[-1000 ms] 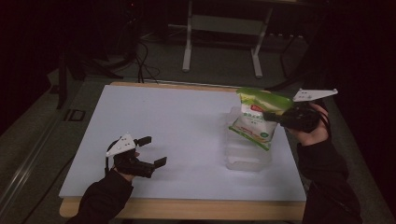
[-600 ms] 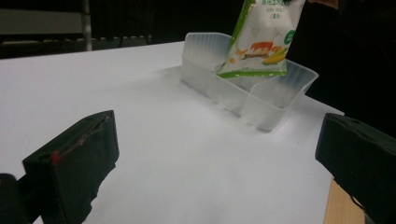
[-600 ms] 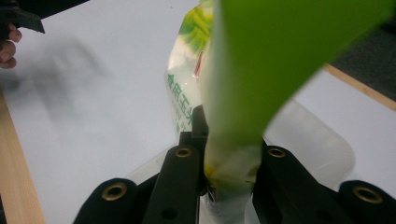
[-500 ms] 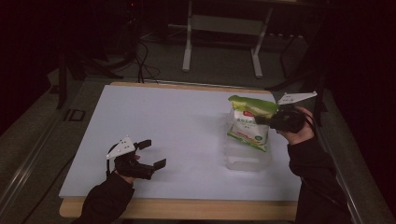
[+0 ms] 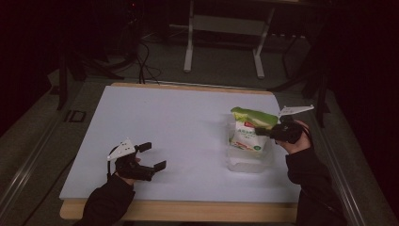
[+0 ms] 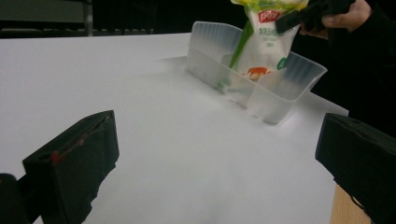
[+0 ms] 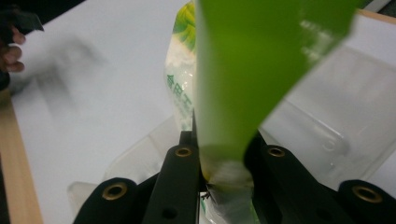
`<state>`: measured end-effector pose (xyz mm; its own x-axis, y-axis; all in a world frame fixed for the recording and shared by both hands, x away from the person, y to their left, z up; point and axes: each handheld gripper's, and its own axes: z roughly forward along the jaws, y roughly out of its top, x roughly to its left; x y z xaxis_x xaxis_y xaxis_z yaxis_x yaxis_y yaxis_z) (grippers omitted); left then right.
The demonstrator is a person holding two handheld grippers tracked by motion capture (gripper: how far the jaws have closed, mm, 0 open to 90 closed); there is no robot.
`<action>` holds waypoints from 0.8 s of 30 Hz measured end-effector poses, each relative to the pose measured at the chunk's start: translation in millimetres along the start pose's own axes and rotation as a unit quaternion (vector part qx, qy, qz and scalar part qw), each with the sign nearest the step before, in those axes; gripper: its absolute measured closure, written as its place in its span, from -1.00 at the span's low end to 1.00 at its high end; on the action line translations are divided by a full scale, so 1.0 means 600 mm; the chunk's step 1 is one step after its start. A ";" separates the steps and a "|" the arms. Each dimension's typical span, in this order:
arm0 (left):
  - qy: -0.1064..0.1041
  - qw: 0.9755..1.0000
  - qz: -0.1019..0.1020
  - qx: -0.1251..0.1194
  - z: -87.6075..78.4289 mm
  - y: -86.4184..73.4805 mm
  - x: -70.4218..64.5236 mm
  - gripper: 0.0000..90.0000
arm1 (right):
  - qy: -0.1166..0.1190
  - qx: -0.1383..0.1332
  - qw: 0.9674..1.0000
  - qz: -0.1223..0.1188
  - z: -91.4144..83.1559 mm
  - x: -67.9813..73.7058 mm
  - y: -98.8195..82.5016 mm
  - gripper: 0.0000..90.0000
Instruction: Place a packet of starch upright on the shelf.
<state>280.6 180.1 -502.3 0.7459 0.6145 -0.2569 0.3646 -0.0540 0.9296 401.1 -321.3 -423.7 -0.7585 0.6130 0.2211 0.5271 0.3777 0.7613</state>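
The right gripper (image 5: 266,132) clamps the top of a bag (image 5: 248,134), its bottom inside the clear tub (image 5: 247,162); the left gripper (image 5: 153,157) rests wide apart on the table (image 5: 179,117)

A green-and-white snack bag (image 5: 248,133) hangs upright, pinched near its green top, its lower end down inside a clear plastic tub (image 5: 244,162). The ribbed, rectangular tub stands open on the white worktop (image 5: 164,122), toward its right side.
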 end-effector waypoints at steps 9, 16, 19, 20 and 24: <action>0.000 1.000 0.002 -0.001 0.000 -0.002 -0.001 -1.00 | -0.024 0.000 0.999 -0.022 0.005 0.010 -0.004 0.83; 0.003 1.000 -0.002 0.000 -0.002 -0.006 0.003 -1.00 | -0.045 -0.034 0.998 -0.006 -0.006 0.014 -0.008 0.38; 0.004 1.000 0.000 -0.002 -0.003 -0.006 0.004 -1.00 | -0.058 -0.057 0.997 -0.004 -0.019 0.022 -0.011 -0.07; 0.005 1.000 0.001 -0.003 -0.004 -0.005 0.004 -1.00 | -0.073 -0.065 0.995 -0.007 -0.025 0.026 -0.012 -0.11; 0.005 1.000 0.000 -0.004 -0.004 -0.005 0.004 -1.00 | -0.085 -0.079 0.993 0.014 -0.049 0.038 -0.017 -0.38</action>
<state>279.9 183.7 -504.8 0.7404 0.6223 -0.2541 0.3604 -0.0485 0.9315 367.2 -331.6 -408.2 -0.6623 0.7347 0.1471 0.4698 0.2542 0.8454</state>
